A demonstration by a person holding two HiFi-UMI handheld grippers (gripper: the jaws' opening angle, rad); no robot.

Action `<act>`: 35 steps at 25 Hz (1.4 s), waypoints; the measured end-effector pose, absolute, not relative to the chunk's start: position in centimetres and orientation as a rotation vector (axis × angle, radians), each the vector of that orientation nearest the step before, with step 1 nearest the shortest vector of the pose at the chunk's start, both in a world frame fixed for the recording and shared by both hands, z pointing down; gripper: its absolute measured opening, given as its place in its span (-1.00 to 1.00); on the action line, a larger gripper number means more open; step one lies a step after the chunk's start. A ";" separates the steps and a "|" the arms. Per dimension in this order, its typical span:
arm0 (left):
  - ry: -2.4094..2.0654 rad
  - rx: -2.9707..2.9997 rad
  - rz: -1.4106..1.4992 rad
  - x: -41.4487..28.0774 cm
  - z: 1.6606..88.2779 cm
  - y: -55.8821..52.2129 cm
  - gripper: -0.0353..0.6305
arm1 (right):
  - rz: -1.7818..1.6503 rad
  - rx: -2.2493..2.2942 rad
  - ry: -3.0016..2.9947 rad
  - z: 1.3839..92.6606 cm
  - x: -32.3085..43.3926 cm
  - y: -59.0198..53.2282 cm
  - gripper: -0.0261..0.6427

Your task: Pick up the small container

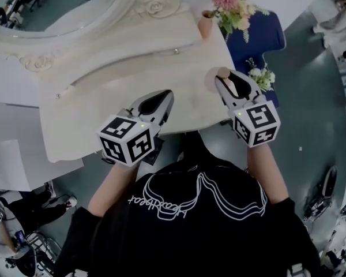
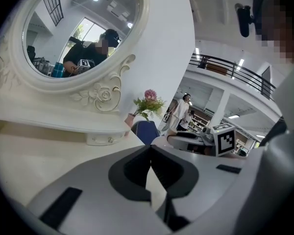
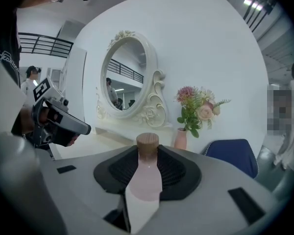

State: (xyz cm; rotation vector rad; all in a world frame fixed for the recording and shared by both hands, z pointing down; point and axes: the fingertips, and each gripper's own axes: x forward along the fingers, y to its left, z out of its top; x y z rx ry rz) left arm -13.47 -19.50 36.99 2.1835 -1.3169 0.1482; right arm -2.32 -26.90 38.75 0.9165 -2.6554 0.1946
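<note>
The small container (image 3: 146, 177) is a pale pink bottle with a round wooden cap (image 3: 147, 142). It stands upright between the ribbed black pads of my right gripper (image 3: 148, 153), which is shut on it. In the head view that gripper (image 1: 226, 79) hangs over the right front corner of the white vanity table (image 1: 104, 103), and only the bottle's cap (image 1: 222, 73) shows at its tip. My left gripper (image 1: 161, 100) hovers over the table's front edge. Its jaws (image 2: 151, 150) meet at the tips with nothing between them.
An oval mirror (image 1: 63, 4) in an ornate white frame stands at the table's back. A pink vase of flowers (image 1: 230, 4) sits at the back right corner above a raised shelf with a drawer knob (image 1: 176, 51). A blue chair (image 1: 259, 33) stands right of the table.
</note>
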 end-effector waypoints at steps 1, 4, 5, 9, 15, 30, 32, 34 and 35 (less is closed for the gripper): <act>-1.321 2.194 0.143 -13.4 36.6 -19.4 -0.89 | 0.187 0.911 -2.662 38.1 -2.2 -26.5 -0.55; -1.331 2.221 0.134 -13.2 35.5 -18.8 -0.89 | 0.162 0.892 -2.683 36.4 -1.9 -24.9 -0.55; -1.333 2.229 0.133 -13.1 35.1 -18.6 -0.88 | 0.154 0.883 -2.690 35.8 -1.8 -24.4 -0.55; -1.333 2.260 0.135 -12.6 33.8 -17.7 -0.88 | 0.145 0.855 -2.712 34.5 -1.5 -22.4 -0.55; -1.328 2.299 0.132 -11.9 32.3 -16.8 -0.88 | 0.161 0.821 -2.742 33.4 -1.5 -20.4 -0.55; -1.333 2.302 0.130 -11.9 32.4 -16.4 -0.88 | 0.162 0.815 -2.748 33.6 -1.9 -19.8 -0.55; -1.334 2.297 0.129 -12.0 32.6 -16.4 -0.89 | 0.166 0.816 -2.748 33.7 -1.9 -19.8 -0.55; -1.336 2.290 0.126 -12.1 32.7 -16.3 -0.88 | 0.166 0.814 -2.745 33.7 -1.9 -19.8 -0.55; -1.337 2.288 0.124 -12.1 32.7 -16.3 -0.88 | 0.166 0.814 -2.744 33.7 -1.9 -19.8 -0.55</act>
